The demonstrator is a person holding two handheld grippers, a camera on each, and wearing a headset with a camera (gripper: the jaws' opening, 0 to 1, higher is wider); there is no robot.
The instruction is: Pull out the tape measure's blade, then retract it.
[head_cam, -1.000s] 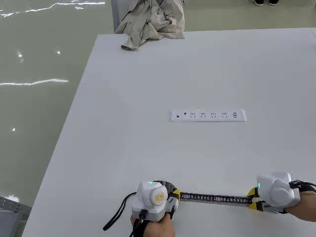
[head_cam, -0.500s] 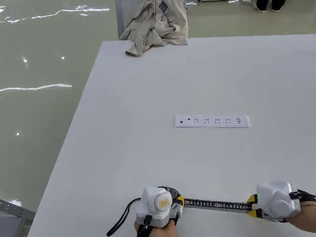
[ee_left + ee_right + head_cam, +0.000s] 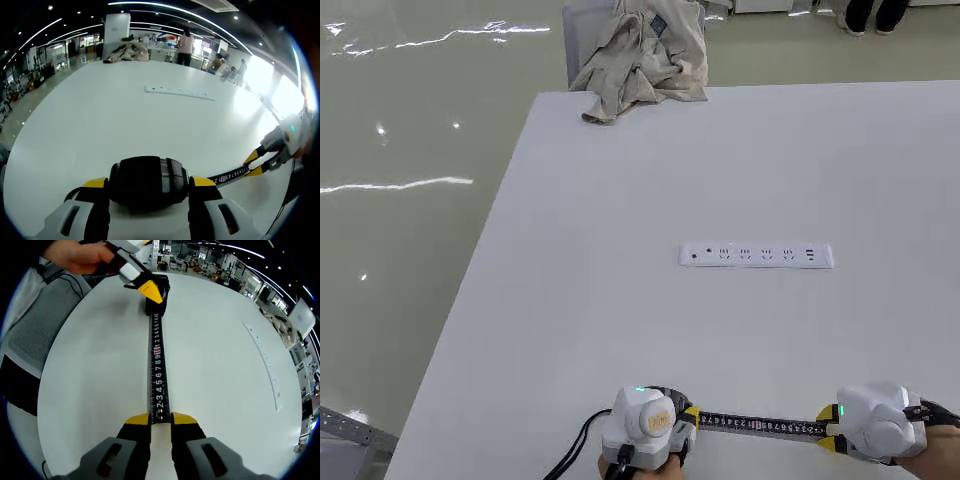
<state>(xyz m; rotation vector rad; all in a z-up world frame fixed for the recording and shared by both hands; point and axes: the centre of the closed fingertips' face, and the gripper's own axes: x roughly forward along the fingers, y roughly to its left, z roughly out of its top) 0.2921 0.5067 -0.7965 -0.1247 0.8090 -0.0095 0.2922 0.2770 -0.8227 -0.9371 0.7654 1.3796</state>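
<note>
Left tongs (image 3: pixel 148 182) are squeezed tight on the tape measure (image 3: pixel 148 170), w/ one yellow tip on each side of its black body. Right tongs (image 3: pixel 161 419) are almost closed & pinch the end of the blade (image 3: pixel 157 355). Blade is pulled out & runs straight btw the two tongs, numbers up, low over the white worktop (image 3: pixel 620 200). Can't tell if it touches. Both tongs sit side by side at the near edge of the worktop. A black strap (image 3: pixel 582 432) trails from the tape measure on the outer side of the left tongs. A white power strip (image 3: pixel 756 256) lies ahead of the tongs, well apart from them. Way past it, at the far edge, a beige cloth (image 3: pixel 642 55) sits in a heap.
</note>
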